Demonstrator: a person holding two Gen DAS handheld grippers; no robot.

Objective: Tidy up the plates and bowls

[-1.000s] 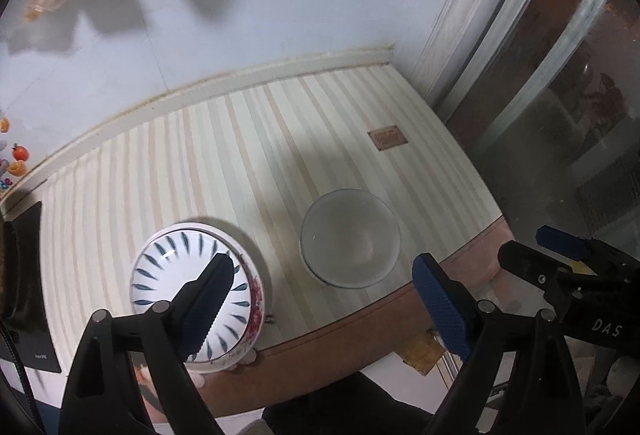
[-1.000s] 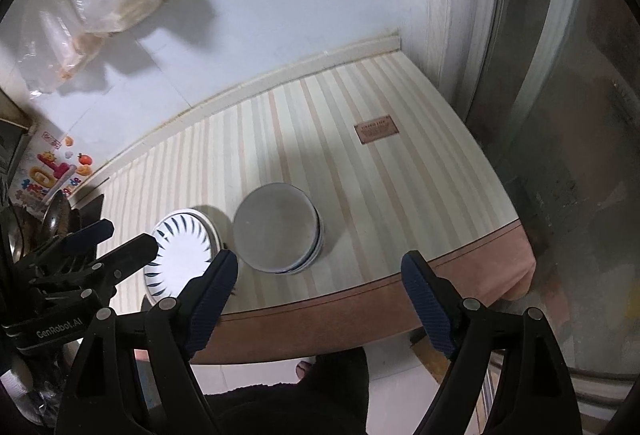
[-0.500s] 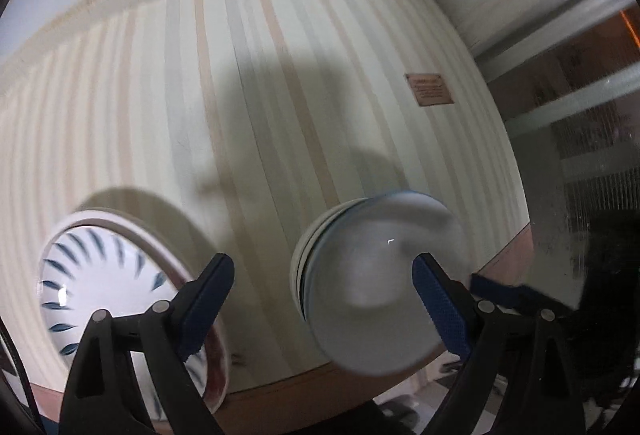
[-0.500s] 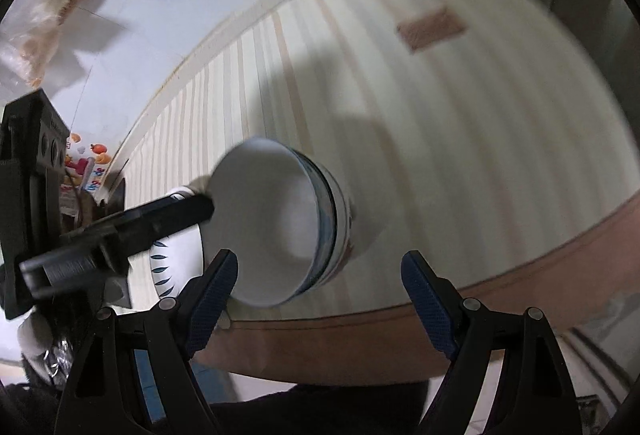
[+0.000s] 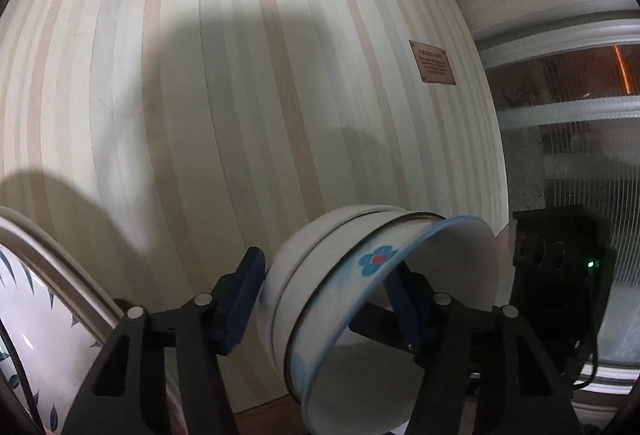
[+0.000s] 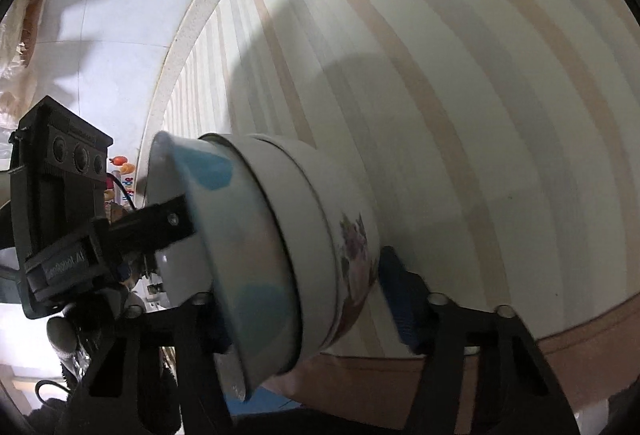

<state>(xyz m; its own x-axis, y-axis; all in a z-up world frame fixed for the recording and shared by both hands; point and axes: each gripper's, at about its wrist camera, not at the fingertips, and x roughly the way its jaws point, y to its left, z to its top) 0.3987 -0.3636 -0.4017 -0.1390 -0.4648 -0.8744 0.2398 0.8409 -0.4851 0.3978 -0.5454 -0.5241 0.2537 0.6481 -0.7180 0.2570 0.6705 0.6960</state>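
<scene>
Left to right. Plate [image 5: 44, 347] with a blue leaf pattern sits flat at the left edge of the striped bench [image 5: 240, 95], untouched, apart from the left gripper. Just beside it to the right, the nested bowls [image 5: 344, 295] (at least two, the inner one with a blue rim and blue flower, the outer with a floral print) stand near the front edge of the bench; they look tilted in both wrist views, though the cameras' own tilt may account for that. Progress, as a judgement: the bowls are already stacked together, the plate is separate; where the stack and the plate are to end up is not shown, so the placing is still open. Left gripper [image 5: 324, 295]: jaws have just been closing, now partly closed across the stack's wall, one pad against the outer wall, the other inside the bowl; it appears to hold the stack. Right gripper [image 6: 308, 299]: jaws likewise just closing, about half open, straddling the other side of the stack; firm pad contact I cannot tell, since one finger is hidden behind the bowls.
</scene>
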